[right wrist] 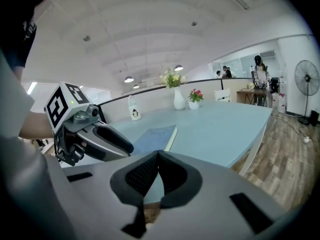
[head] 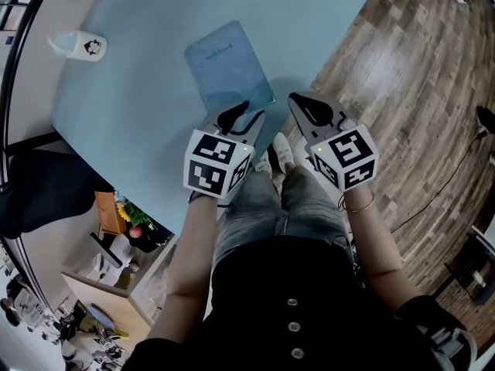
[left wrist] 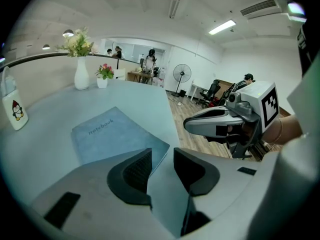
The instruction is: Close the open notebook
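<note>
A blue notebook (head: 228, 64) lies shut and flat on the light blue table (head: 131, 107), its cover printed "notebook" (left wrist: 112, 134). My left gripper (head: 236, 114) hangs just above its near edge, and in the left gripper view its jaws (left wrist: 162, 156) stand open with nothing between them. My right gripper (head: 305, 107) hovers to the right of the notebook, by the table's edge. Its jaw tips (right wrist: 156, 156) meet, shut on nothing. The notebook (right wrist: 155, 136) lies beyond them to the left, behind the left gripper (right wrist: 117, 146).
A white bottle with a penguin print (head: 81, 46) stands at the table's far left. Two vases of flowers (left wrist: 81, 74) stand at the far end. Wooden floor (head: 402, 76) lies to the right of the table edge. A fan (left wrist: 181, 76) and people are far off.
</note>
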A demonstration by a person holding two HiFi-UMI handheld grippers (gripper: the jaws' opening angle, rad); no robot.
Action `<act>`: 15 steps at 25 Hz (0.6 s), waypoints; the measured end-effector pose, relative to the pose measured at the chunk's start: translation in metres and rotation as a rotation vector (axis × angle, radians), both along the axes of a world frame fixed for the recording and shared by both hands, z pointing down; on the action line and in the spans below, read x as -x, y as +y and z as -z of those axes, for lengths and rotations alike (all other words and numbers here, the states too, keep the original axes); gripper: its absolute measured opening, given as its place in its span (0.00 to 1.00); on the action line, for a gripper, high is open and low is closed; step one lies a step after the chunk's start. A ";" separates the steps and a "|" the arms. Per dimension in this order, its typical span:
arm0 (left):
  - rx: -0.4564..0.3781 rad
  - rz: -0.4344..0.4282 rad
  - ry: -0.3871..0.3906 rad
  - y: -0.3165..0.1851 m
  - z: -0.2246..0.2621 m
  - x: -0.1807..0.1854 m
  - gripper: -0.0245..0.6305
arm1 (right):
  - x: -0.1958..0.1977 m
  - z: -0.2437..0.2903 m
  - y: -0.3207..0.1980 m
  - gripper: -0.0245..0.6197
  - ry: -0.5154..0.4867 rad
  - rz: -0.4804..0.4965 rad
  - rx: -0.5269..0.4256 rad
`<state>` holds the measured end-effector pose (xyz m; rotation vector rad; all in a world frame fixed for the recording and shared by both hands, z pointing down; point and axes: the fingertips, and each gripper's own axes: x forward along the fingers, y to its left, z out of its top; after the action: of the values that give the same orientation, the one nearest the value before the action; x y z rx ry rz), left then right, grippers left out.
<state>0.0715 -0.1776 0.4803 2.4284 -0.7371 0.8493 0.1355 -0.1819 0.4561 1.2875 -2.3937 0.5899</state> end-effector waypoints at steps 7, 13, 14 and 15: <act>-0.061 0.043 0.042 -0.009 0.030 0.022 0.24 | 0.019 0.027 -0.008 0.05 -0.004 0.006 -0.054; -0.104 0.067 0.083 -0.012 0.051 0.027 0.20 | 0.031 0.052 -0.016 0.05 -0.003 0.043 -0.102; -0.111 0.067 0.087 -0.011 0.054 0.030 0.19 | 0.034 0.056 -0.016 0.05 -0.005 0.049 -0.108; -0.118 0.068 0.091 -0.011 0.057 0.033 0.18 | 0.038 0.059 -0.016 0.05 -0.005 0.055 -0.114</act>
<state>0.0390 -0.1883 0.4232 2.5109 -0.8518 0.6817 0.0976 -0.1981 0.3968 1.2617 -2.4901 0.4467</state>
